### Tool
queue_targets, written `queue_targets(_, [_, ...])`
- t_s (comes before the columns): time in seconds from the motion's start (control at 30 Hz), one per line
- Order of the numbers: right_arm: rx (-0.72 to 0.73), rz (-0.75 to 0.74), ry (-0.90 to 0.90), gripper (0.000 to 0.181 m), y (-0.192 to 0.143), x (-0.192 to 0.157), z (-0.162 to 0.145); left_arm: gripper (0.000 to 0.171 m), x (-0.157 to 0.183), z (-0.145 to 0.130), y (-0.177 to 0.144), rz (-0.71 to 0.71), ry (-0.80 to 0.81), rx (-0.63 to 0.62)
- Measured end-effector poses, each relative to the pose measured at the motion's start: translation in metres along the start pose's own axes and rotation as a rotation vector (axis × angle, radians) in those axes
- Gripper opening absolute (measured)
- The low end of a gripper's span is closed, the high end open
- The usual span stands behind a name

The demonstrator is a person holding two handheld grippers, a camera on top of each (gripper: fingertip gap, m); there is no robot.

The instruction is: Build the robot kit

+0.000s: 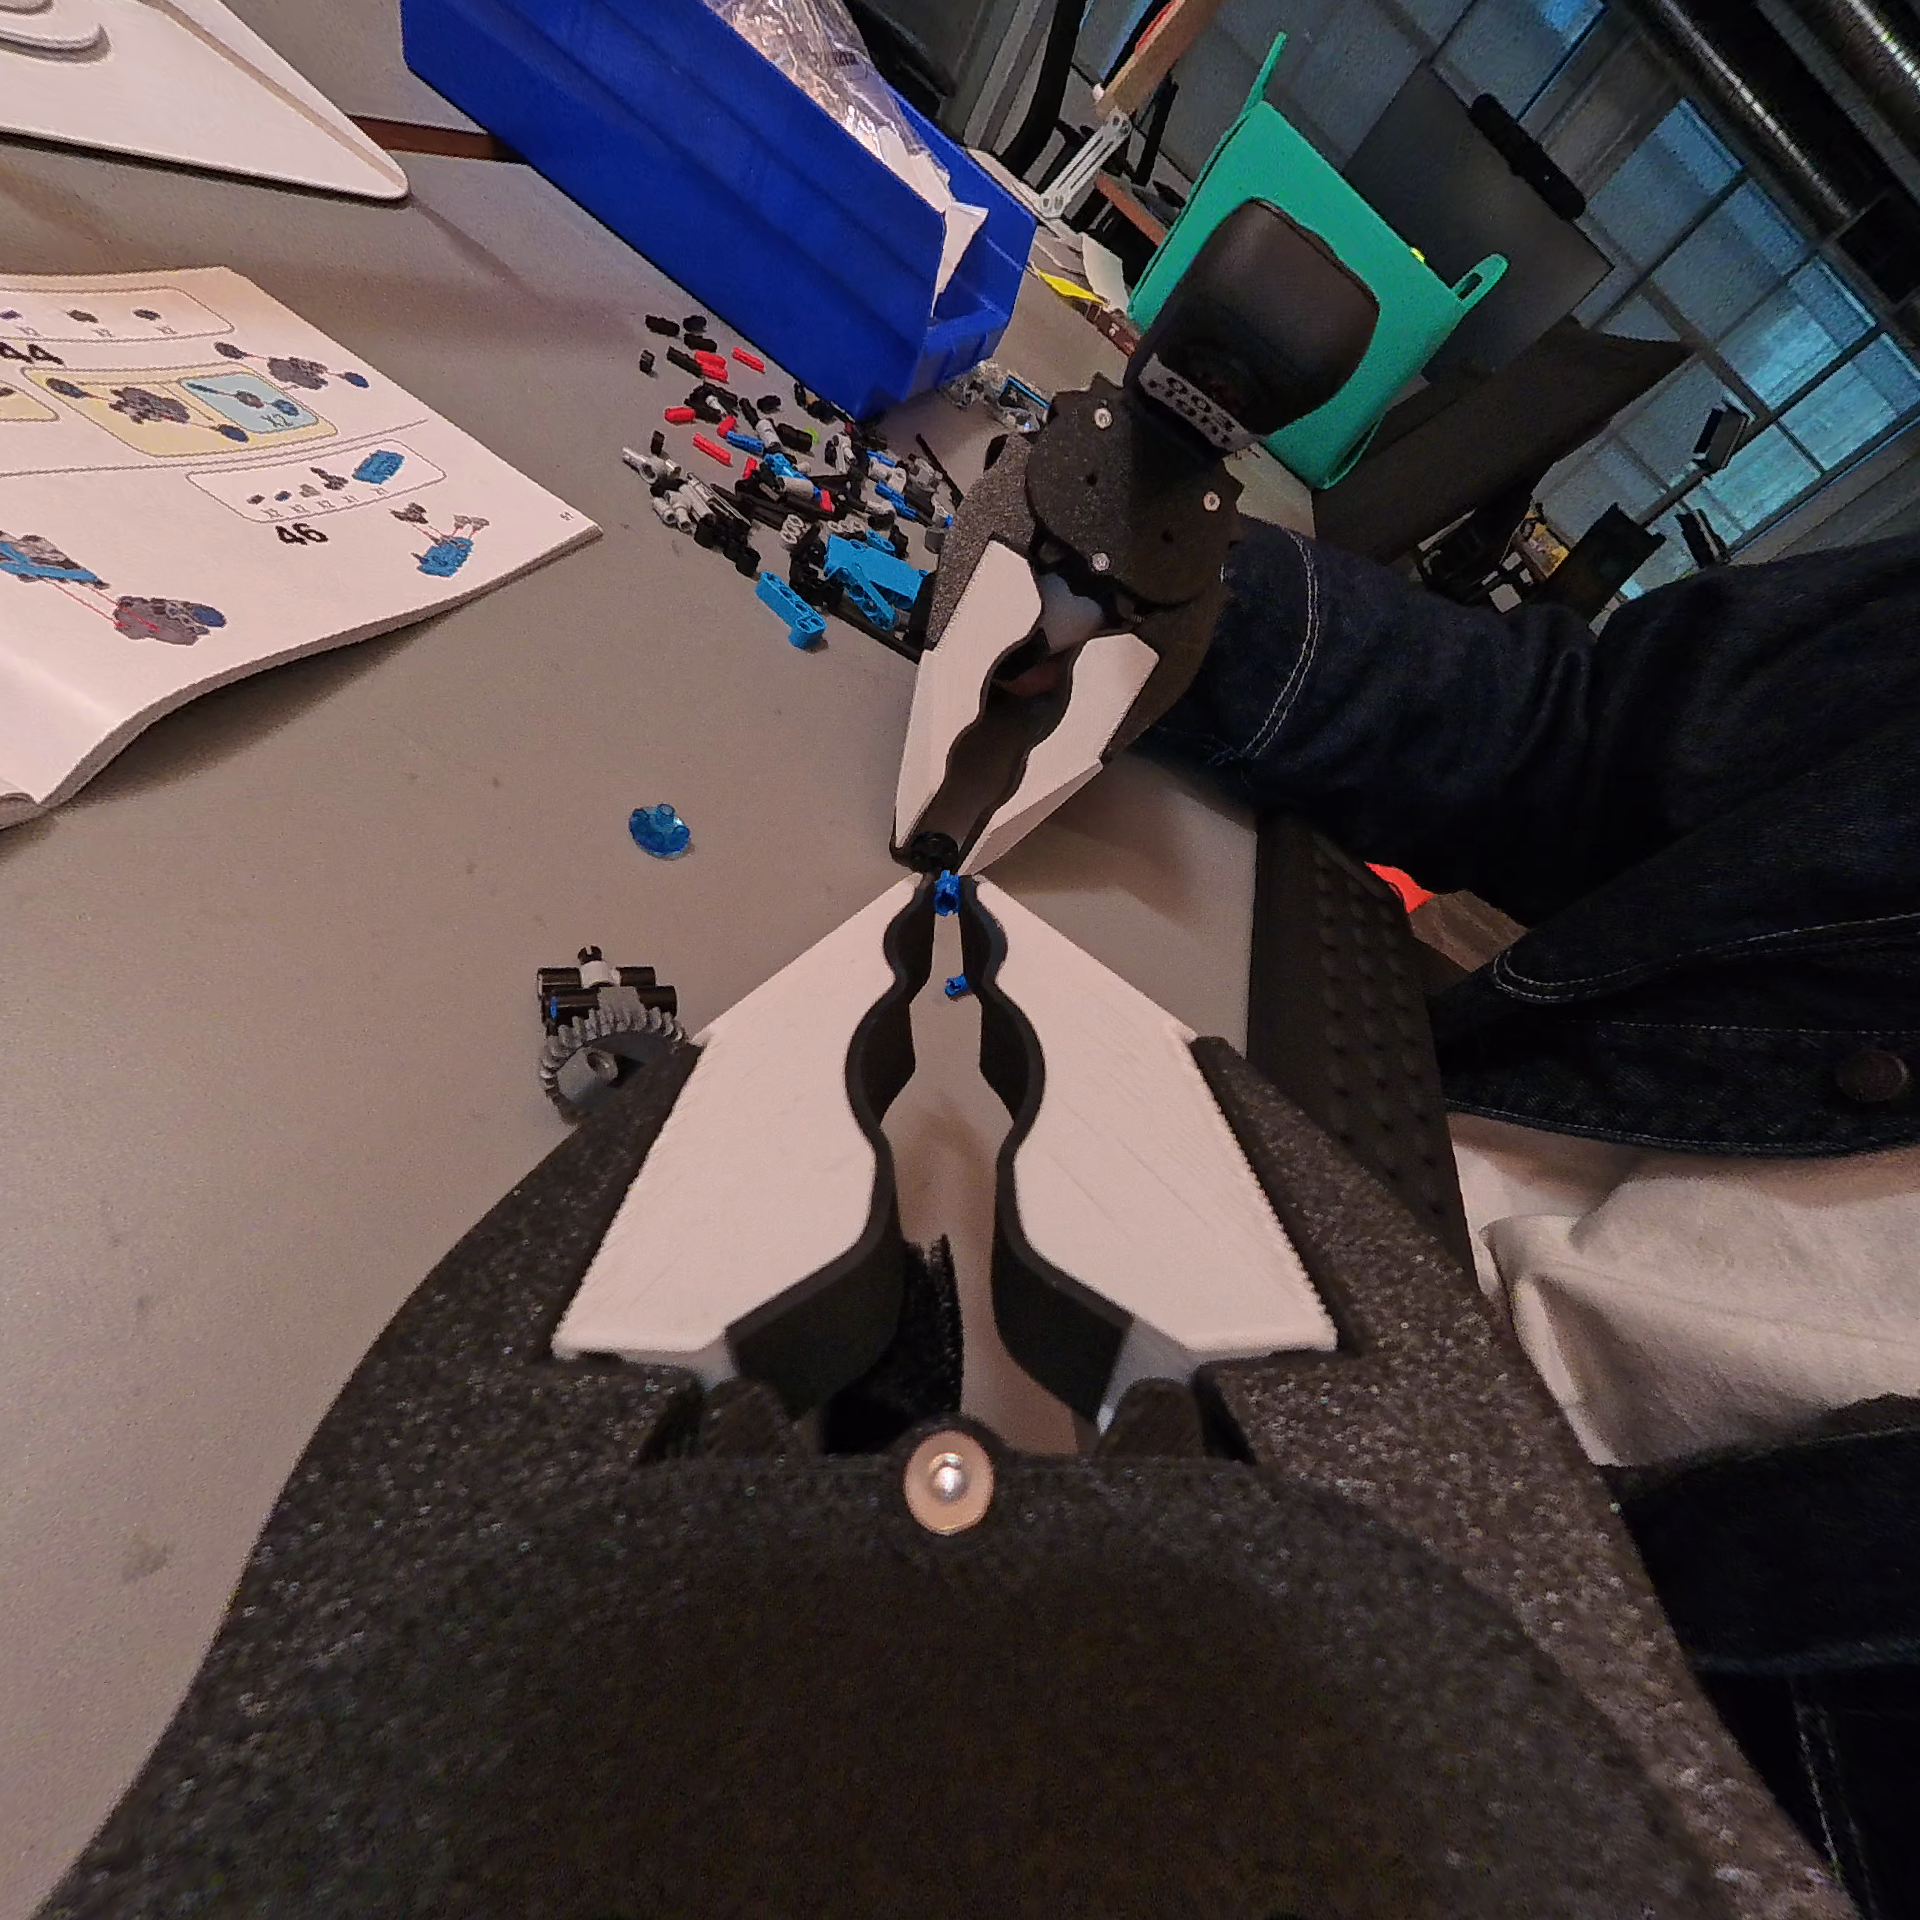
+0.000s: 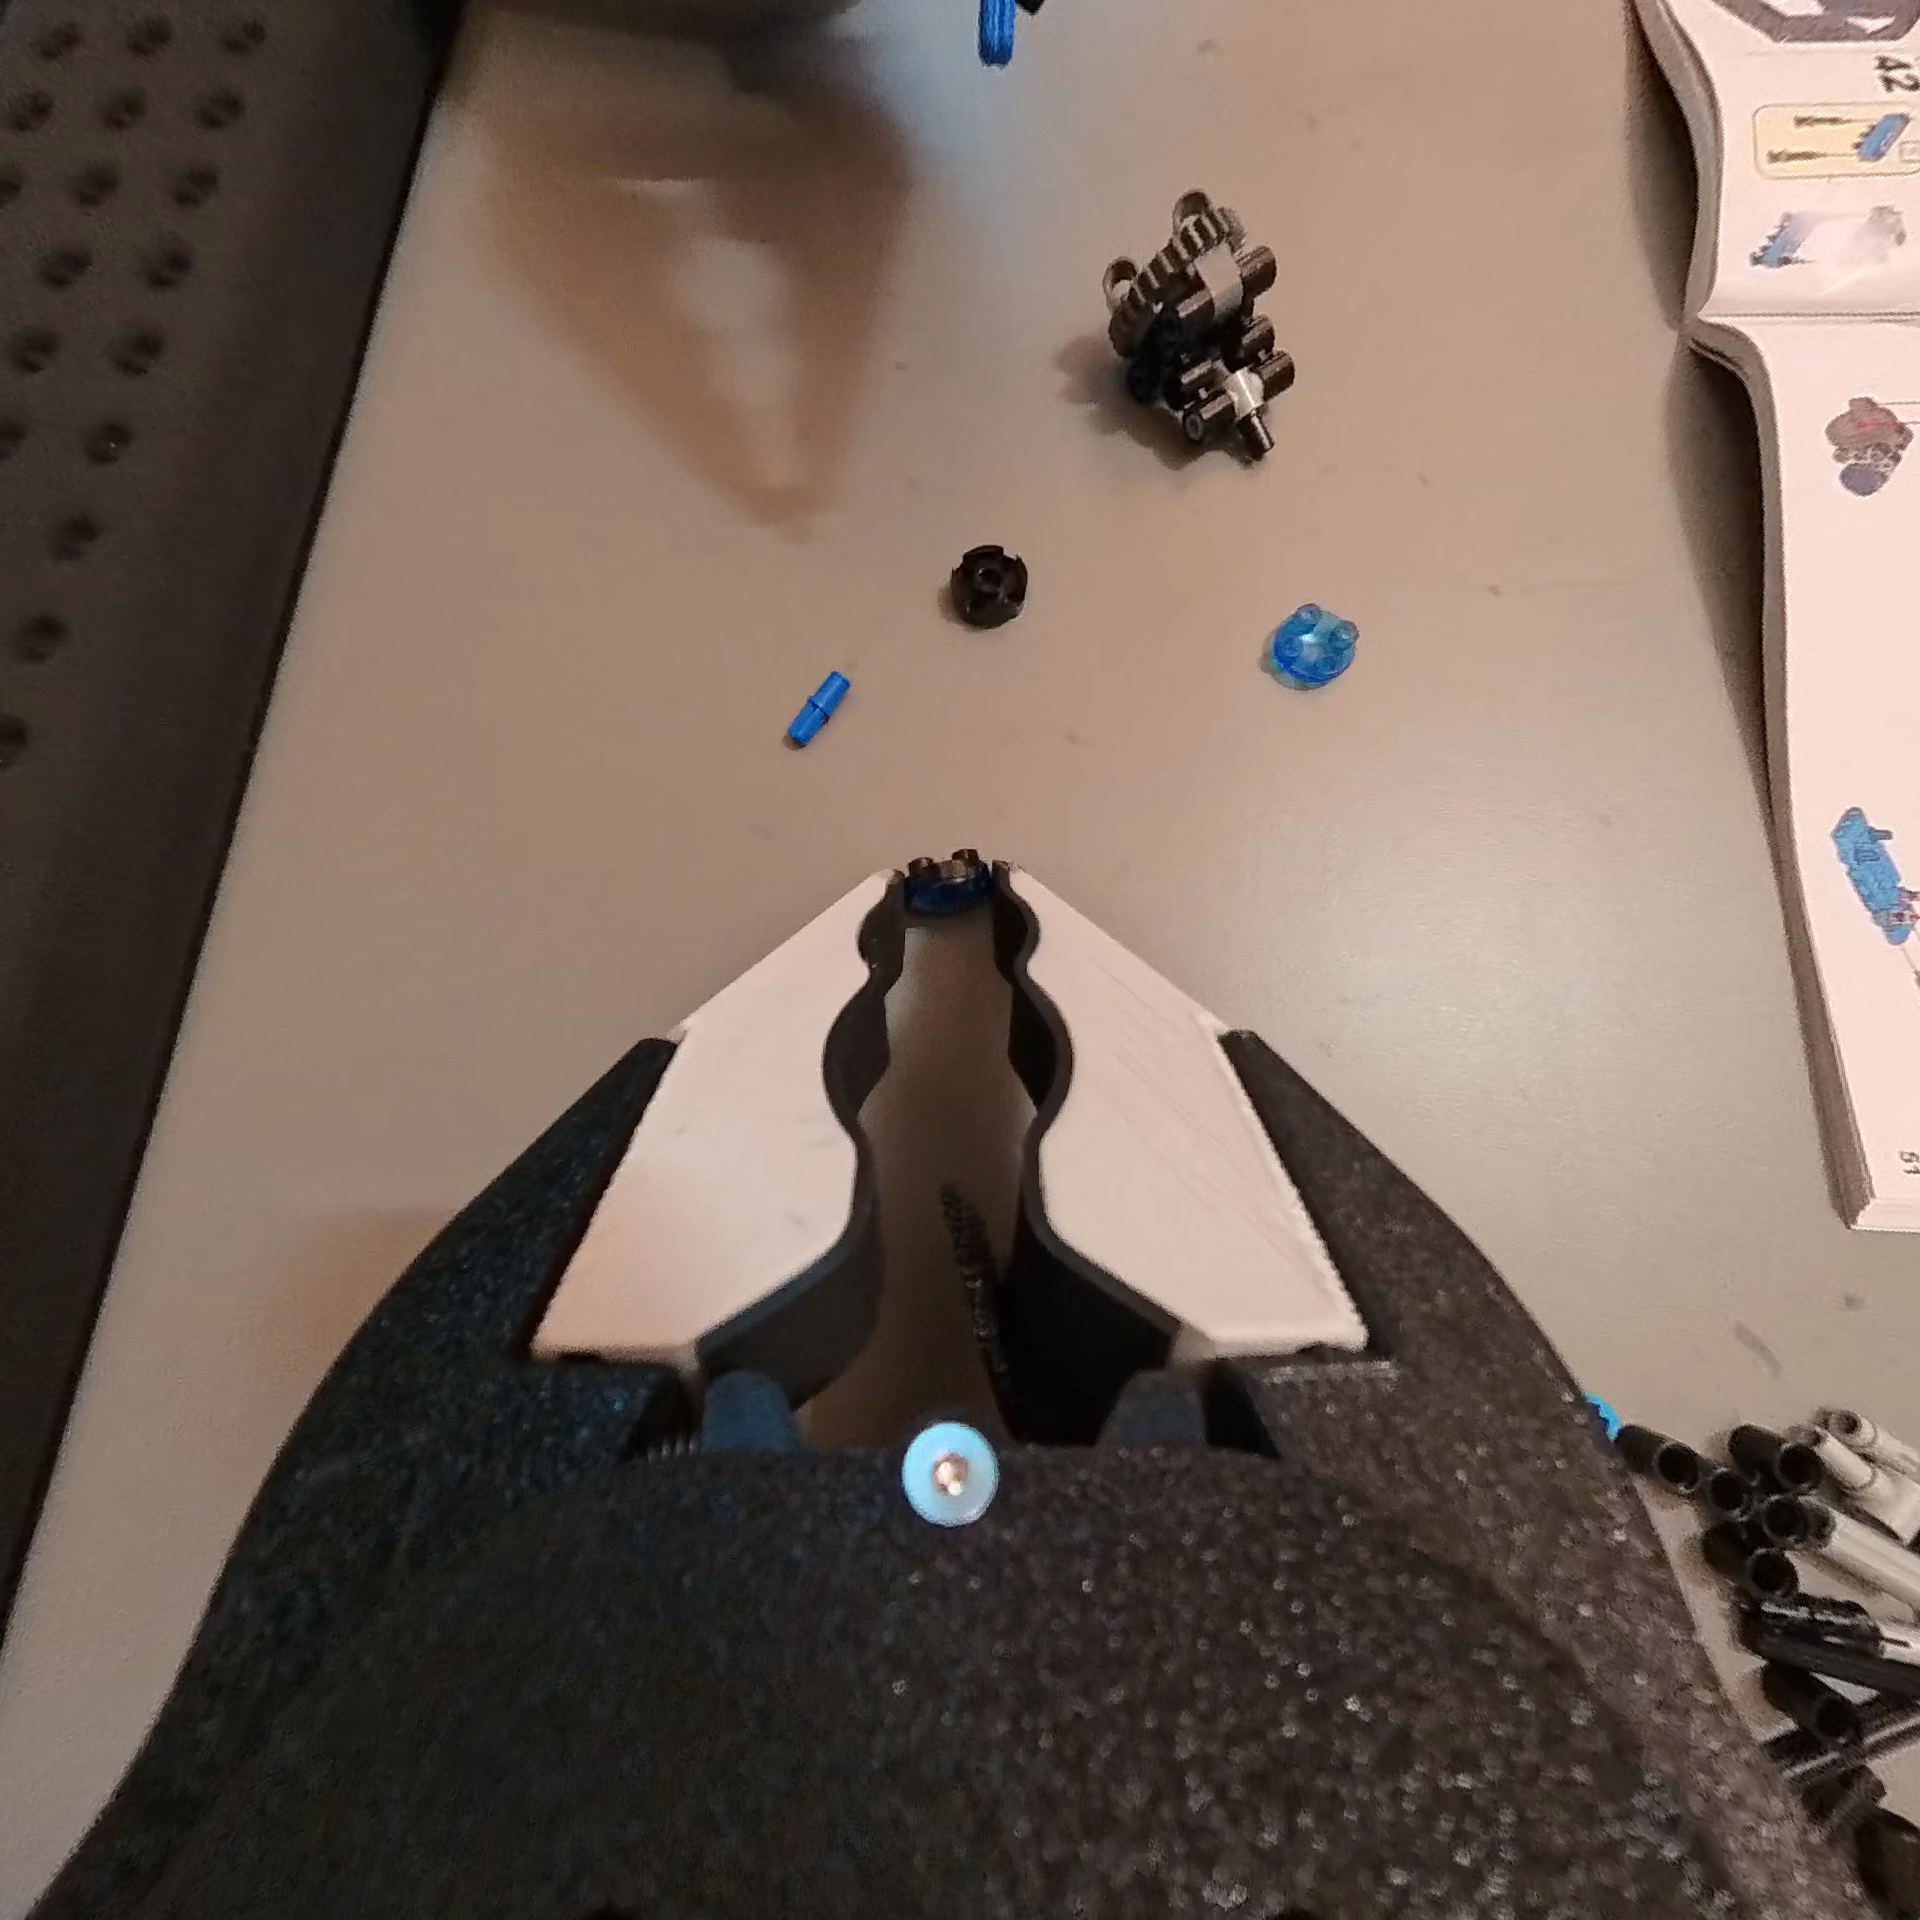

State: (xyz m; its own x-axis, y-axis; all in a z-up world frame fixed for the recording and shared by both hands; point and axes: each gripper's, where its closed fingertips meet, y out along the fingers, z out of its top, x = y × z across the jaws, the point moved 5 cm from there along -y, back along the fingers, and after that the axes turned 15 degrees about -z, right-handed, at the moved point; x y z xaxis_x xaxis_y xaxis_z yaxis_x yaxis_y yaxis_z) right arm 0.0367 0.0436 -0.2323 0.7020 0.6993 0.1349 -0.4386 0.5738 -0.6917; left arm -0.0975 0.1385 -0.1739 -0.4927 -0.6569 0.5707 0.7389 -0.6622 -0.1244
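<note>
Holding a small blue pin [image 1: 944, 894] at the very tips of the left gripper [image 1: 943, 891] – jaws nearly closed on it, grip looking shallow. Facing it tip to tip, w/ the right gripper [image 1: 928, 847] clamped on a round black-over-blue stud piece [image 2: 943, 879], also only at the tips. Hovering both over the grey table [image 1: 312, 1039], close together, near its right edge.

Lying loose below: second blue pin [image 2: 819, 709], black round plate [image 2: 988, 586], clear blue round plate [image 2: 1312, 645], gear assy [image 2: 1195, 327] farther off. Manual [image 1: 208, 499] lying far left, parts pile [image 1: 790, 499] and blue bin [image 1: 727, 187] at the far side.

Risks, as judged:
- Pinching so little of the pin – any side load probably twisting it out of the tips.
- Misaligning pin vs. hole, so pushing likely popping the round piece from the right gripper's tips.
- Dropping either part near the edge – possibly rolling off toward the person's lap [image 1: 1714, 1299].
- Bumping tips together, since barely apart.
- Seeing the hole is difficult; tips hiding it in both views.
</note>
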Motion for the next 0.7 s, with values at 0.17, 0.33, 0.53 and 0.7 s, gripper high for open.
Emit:
queue_targets(0.17, [0.083, -0.104, 0.008, 0.015, -0.009, 0.0, 0.023, 0.004, 0.003, 0.009, -0.002, -0.053, -0.069, 0.115])
queue_targets(0.33, [0.28, -0.381, -0.018, 0.015, -0.026, -0.005, 0.092, 0.003, 0.015, 0.025, -0.005, -0.167, -0.123, 0.293])
queue_targets(0.53, [0.428, -0.529, -0.09, 0.015, -0.019, -0.009, 0.119, 0.003, 0.021, 0.03, -0.01, -0.145, -0.062, 0.313])
queue_targets(0.7, [0.438, -0.541, -0.134, 0.015, -0.017, -0.009, 0.118, 0.003, 0.026, 0.028, -0.004, -0.103, 0.013, 0.243])
